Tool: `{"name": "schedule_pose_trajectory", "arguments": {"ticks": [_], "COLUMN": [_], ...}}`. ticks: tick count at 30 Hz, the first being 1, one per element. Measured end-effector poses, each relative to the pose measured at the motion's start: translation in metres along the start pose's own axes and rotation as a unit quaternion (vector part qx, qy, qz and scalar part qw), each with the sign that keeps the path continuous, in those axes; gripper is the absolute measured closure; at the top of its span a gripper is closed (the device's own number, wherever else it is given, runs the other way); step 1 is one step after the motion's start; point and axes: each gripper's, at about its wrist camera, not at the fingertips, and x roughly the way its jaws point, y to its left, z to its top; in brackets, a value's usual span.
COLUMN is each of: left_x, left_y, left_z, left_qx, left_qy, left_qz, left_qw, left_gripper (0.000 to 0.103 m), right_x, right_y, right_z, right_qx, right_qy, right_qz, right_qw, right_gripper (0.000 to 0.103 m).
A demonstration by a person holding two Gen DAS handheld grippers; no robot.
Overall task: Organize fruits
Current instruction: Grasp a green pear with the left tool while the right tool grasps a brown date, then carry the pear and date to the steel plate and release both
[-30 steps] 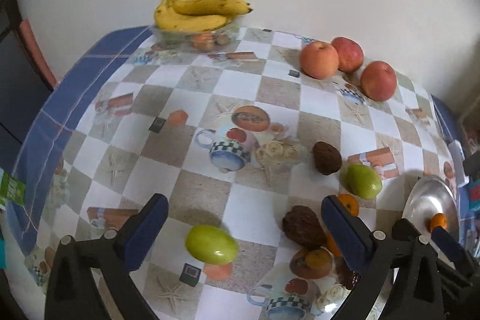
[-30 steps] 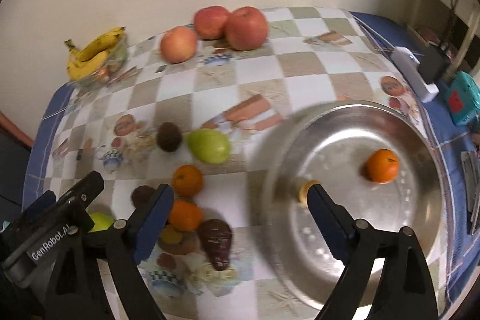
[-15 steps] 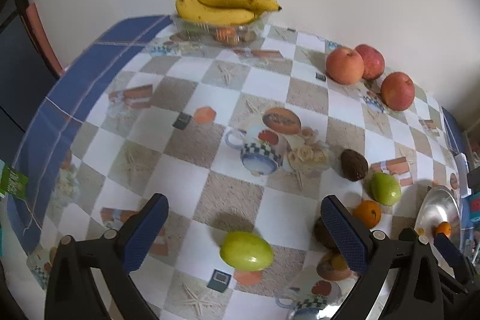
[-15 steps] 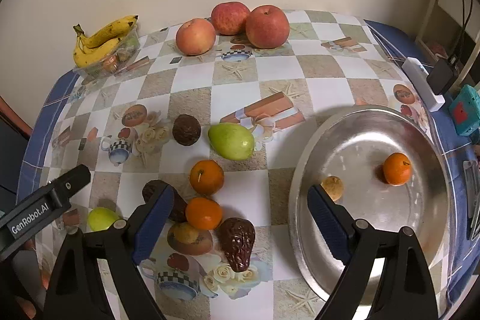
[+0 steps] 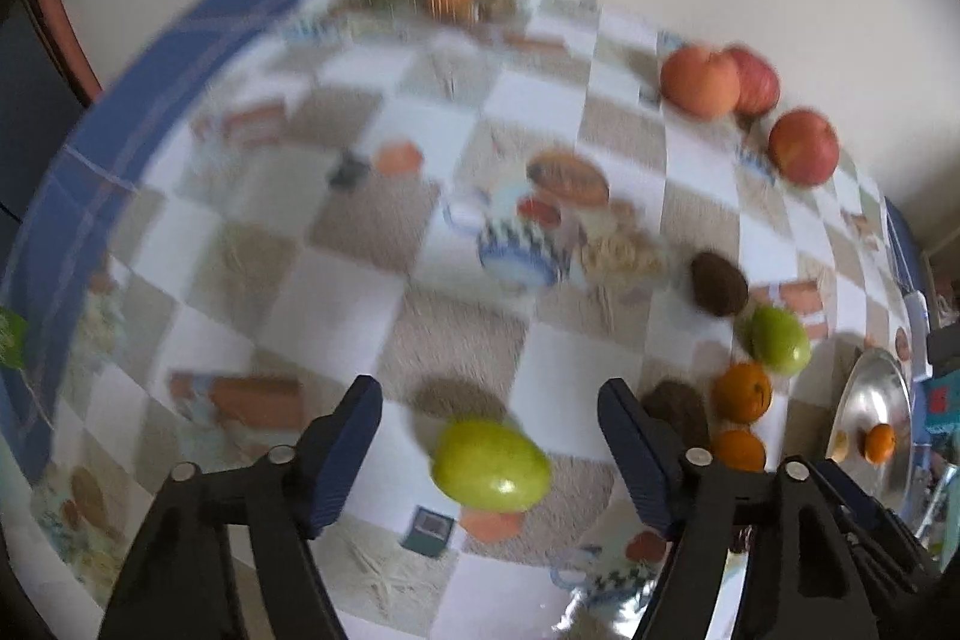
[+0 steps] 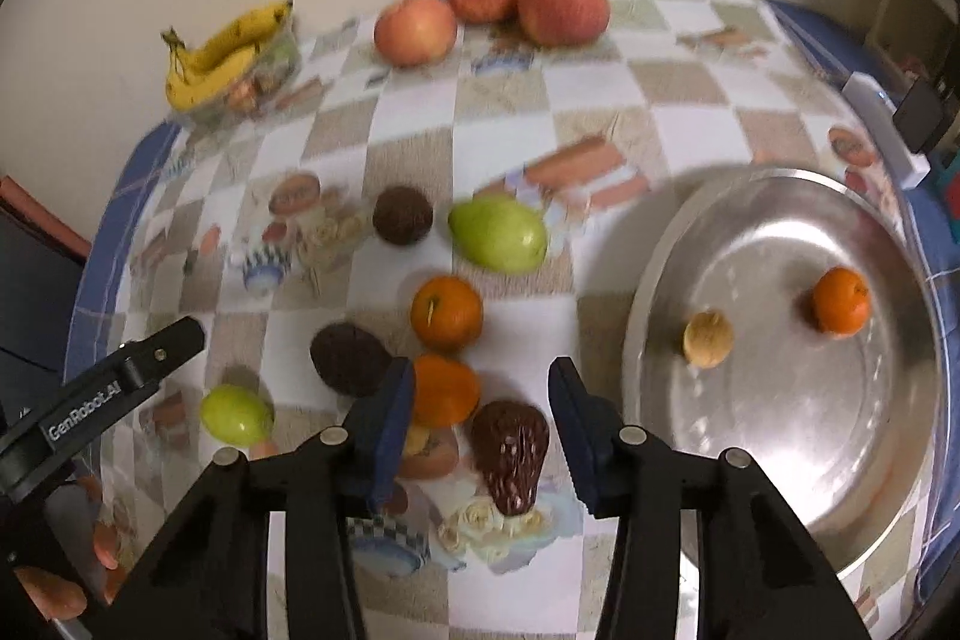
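The left hand-held gripper (image 5: pixel 489 451) hovers released around a green fruit (image 5: pixel 491 466) on the bench (image 5: pixel 462 340); the right hand-held gripper (image 6: pixel 480 409) is released. The fruit looks smooth, firm, likely slippery; grip its widest middle.

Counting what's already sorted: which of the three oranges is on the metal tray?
The orange at the tray's far right side, near a small tan fruit. The other two oranges lie on the tablecloth, left of the tray.
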Motion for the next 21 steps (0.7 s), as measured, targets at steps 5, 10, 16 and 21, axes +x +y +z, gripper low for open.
{"name": "schedule_pose_trajectory", "arguments": {"ticks": [5,10,16,21], "left_x": [0.021,0.035,0.039,0.035], "left_y": [0.001,0.001,-0.002,-0.001], "left_z": [-0.007,-0.012,-0.015,-0.014], "left_qx": [-0.008,-0.015,-0.018,-0.025], "left_qy": [0.034,0.056,0.06,0.06], "left_qz": [0.004,0.004,-0.002,-0.009], "left_qw": [0.9994,0.9983,0.9981,0.9978], "left_gripper": [0.035,0.041,0.049,0.05], "right_x": [0.017,0.026,0.027,0.026], "right_y": [0.0,-0.004,-0.005,-0.005], "right_z": [-0.009,-0.013,-0.013,-0.011], "right_qx": [-0.009,-0.012,-0.012,-0.007], "right_qy": [0.045,0.062,0.062,0.061], "right_qz": [-0.014,-0.028,-0.026,-0.02], "right_qw": [0.999,0.998,0.998,0.998], "right_gripper": [0.064,0.069,0.069,0.069]}}
